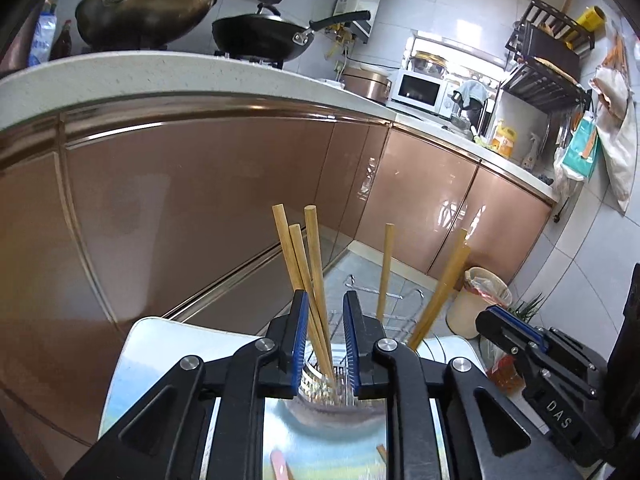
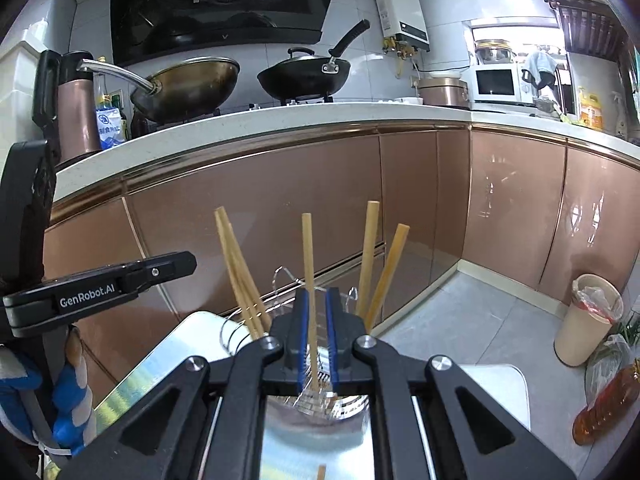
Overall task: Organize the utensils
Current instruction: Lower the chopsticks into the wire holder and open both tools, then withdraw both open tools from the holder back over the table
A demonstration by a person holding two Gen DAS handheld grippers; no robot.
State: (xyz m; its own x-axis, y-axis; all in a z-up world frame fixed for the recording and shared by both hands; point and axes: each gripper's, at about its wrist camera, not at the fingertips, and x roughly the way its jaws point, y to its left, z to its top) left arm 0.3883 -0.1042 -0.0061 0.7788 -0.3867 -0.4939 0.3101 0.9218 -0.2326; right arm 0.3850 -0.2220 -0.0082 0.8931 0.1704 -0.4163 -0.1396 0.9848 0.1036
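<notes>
My left gripper [image 1: 326, 344] stands slightly apart around round wooden chopsticks [image 1: 316, 280]; my right gripper [image 2: 317, 336] stands together at twelve o'clock before the shiny wire holder [image 2: 320, 394].

The lower ends of the chopsticks [image 1: 316, 280] vanish behind the left gripper [image 1: 326, 344] into a wire holder [image 2: 288, 280] whose base stays hidden, a pink thing [image 1: 280, 466] and another chopstick tip [image 2: 321, 472] are cut off by the bottom edges, and whether the right gripper [image 2: 316, 340] touches the single chopstick [image 2: 308, 280] is unclear.
</notes>
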